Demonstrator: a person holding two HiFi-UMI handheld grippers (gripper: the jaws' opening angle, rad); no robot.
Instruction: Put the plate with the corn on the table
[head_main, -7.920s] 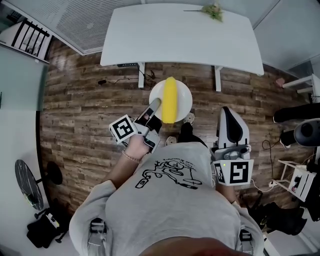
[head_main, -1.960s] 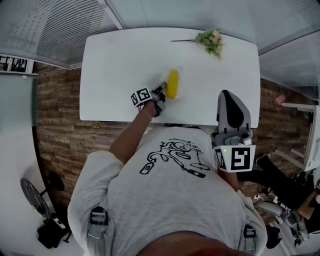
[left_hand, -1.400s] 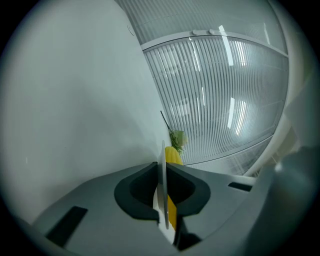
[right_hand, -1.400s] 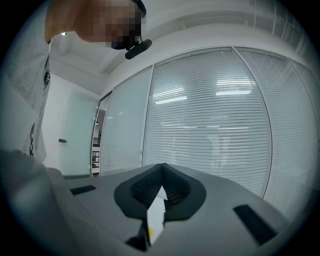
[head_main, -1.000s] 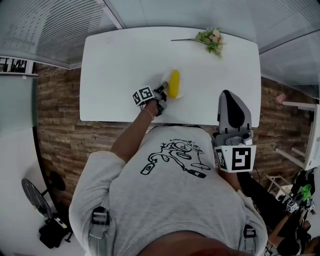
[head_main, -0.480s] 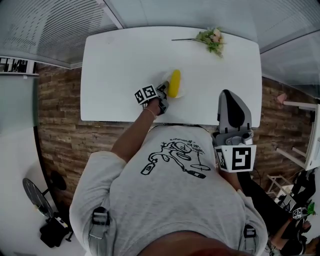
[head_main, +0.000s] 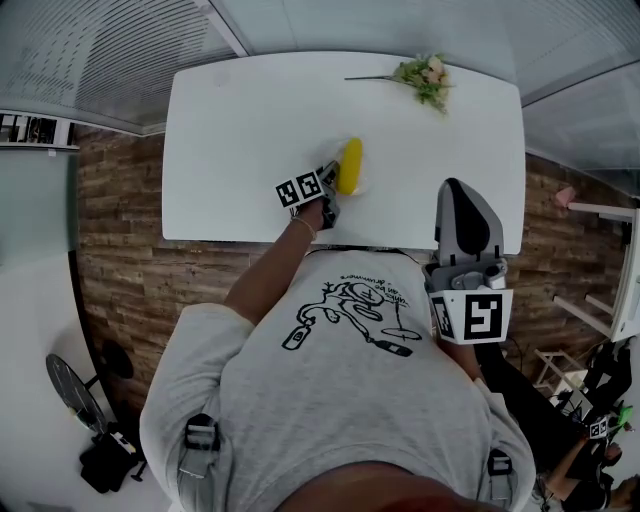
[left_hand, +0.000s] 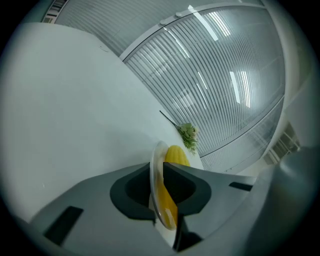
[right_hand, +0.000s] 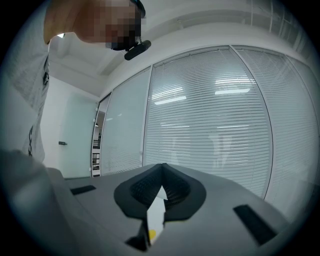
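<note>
From the head view, the long white rectangular worktop (head_main: 240, 130) stands over a brown plank floor (head_main: 120, 250). The round white plate (head_main: 356, 187) lies flat on it near the front edge, with the yellow corn cob (head_main: 349, 166) lying along it. My left tongs (head_main: 331, 180) reach in from the near side and meet the plate's near-left rim. A sprig of green leaves and pale flowers (head_main: 425, 78) lies well apart at the far right of the worktop. My right tongs (head_main: 457, 192) hang off the worktop's front right, pointing forward, clear of everything.

In the left gripper view, the plate's rim runs edge-on between the two grey jaws, the corn just behind the right one. These jaws have just been opening. The rim is still between them, and I see no clear gap on either side. The sprig lies beyond, further along the worktop.

In the right gripper view, the jaws meet at their tips and grip nothing. Ahead is only a glass wall with slatted blinds (right_hand: 215, 130).
</note>
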